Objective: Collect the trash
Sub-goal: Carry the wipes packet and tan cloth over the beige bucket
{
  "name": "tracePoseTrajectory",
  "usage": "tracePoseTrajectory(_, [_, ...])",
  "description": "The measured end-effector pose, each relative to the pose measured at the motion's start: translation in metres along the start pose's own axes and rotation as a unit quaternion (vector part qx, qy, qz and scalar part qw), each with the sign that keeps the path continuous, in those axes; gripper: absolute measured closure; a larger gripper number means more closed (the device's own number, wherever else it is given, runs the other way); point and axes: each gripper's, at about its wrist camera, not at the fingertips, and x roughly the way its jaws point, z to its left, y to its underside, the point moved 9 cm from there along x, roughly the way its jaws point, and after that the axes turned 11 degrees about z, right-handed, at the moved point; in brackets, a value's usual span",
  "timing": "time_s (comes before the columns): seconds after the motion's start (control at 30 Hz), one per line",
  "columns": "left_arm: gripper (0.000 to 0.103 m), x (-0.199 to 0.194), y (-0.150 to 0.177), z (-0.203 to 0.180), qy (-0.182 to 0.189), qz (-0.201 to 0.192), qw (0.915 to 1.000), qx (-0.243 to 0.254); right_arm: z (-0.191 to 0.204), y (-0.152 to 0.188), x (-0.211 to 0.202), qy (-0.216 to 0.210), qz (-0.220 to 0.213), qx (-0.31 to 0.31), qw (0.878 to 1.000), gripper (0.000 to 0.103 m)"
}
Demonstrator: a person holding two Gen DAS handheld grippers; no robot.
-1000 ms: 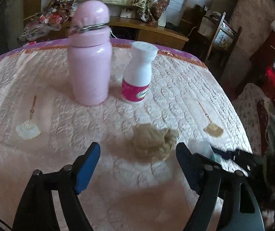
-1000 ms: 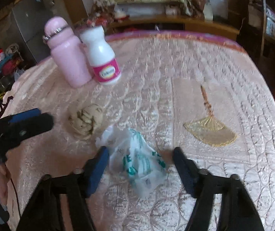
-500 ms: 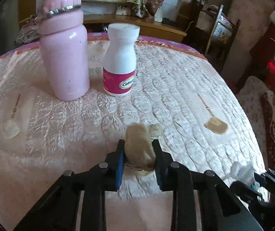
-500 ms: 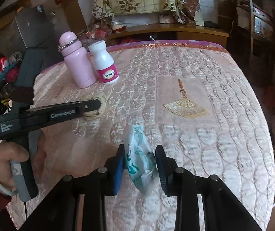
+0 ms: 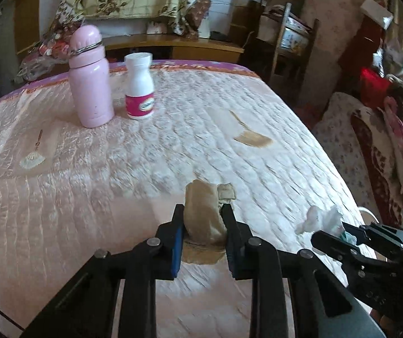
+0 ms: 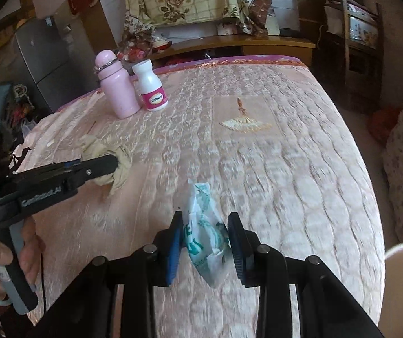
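Your left tool (image 5: 203, 222) is clamped on the crumpled brown paper wad (image 5: 204, 217), its jaws having just closed in on it, above the near part of the bed (image 5: 116, 169). Toward the far left corner a pink flask (image 5: 90, 77) stands upright with a white pill bottle (image 5: 140, 86) just beside it on its right. Your right tool (image 6: 204, 235) is pinched tight on the white-and-green plastic wrapper (image 6: 205, 233), its jaws too having just closed, held over the near middle of the bed.
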Motion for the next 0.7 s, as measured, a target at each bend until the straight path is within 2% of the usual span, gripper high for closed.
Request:
tracePoseTrajectory(0.33, [0.076, -0.016, 0.033, -0.052, 0.002, -0.008, 0.9992, 0.040, -0.026, 0.043, -0.040, 0.024, -0.009, 0.033, 0.999, 0.068])
tracePoseTrajectory(0.7, [0.076, -0.022, 0.050, -0.109, 0.020, -0.006, 0.9962, 0.085, -0.070, 0.080, -0.070, 0.047, -0.017, 0.082, 0.995, 0.068])
